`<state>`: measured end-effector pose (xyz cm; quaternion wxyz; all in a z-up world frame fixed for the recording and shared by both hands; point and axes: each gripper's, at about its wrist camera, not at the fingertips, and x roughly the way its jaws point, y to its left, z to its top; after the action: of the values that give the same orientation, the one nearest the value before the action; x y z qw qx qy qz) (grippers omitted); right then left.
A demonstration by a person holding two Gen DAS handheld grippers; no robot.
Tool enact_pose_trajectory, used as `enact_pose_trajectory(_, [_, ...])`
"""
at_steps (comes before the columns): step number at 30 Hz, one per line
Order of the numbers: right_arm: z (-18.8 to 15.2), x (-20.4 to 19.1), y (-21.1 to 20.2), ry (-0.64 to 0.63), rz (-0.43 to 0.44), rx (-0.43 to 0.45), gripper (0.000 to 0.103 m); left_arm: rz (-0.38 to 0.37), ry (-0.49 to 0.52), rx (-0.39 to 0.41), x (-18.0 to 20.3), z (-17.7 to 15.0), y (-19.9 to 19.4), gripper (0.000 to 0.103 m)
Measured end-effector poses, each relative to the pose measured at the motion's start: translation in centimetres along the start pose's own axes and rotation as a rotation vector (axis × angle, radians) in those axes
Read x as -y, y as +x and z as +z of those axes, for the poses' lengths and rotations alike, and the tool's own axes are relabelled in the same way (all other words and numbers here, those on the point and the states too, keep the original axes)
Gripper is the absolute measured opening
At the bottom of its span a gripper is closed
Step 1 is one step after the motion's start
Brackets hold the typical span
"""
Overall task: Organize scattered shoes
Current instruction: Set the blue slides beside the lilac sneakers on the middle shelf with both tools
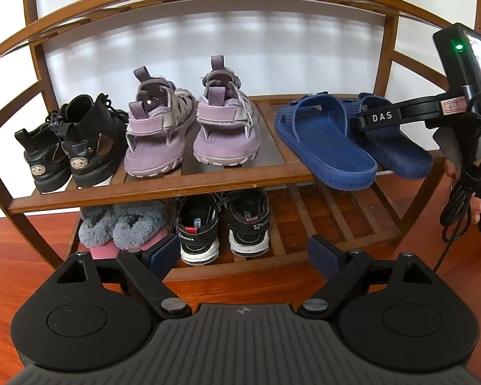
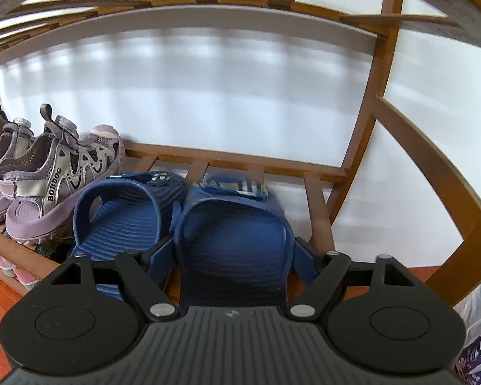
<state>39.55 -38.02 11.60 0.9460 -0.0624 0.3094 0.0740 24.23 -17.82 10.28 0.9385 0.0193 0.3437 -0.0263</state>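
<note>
Where purple sandals (image 2: 48, 189) read BOBDOG, sneakers (image 1: 197, 229) — Balala

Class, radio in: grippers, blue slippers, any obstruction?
Left hand-held gripper open, empty. Right hand-held gripper open around right blue slipper, on shelf beside its mate. Nothing blocking.

The grey furry slippers (image 1: 122, 224) sit half hidden under the shelf (image 1: 163, 189), toes unseen.

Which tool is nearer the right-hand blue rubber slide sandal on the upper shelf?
Right. The right tool straddles the right-hand blue rubber slide sandal, a finger on either side. The left tool sits back from the wooden rack, open and empty, facing the lower shelf.
</note>
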Motion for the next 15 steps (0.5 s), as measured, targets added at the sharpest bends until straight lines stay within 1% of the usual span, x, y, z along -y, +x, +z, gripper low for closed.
enact_pose_trajectory(3, [0.0,0.3,-1.0,0.007,0.016,0.015,0.087,-0.009,0.005,0.002,0.4,0.2,0.2,0.088])
enact_pose_trajectory(8, [-0.9,0.7,-3.9,0.002,0.047,0.042,0.087,-0.04,0.027,0.007,1.9,0.6,0.5,0.088])
enact_pose_trajectory(15, [-2.5,1.1,-7.4,-0.009,0.058,0.06,0.087,-0.082,0.048,0.016,3.8,0.9,1.1,0.088])
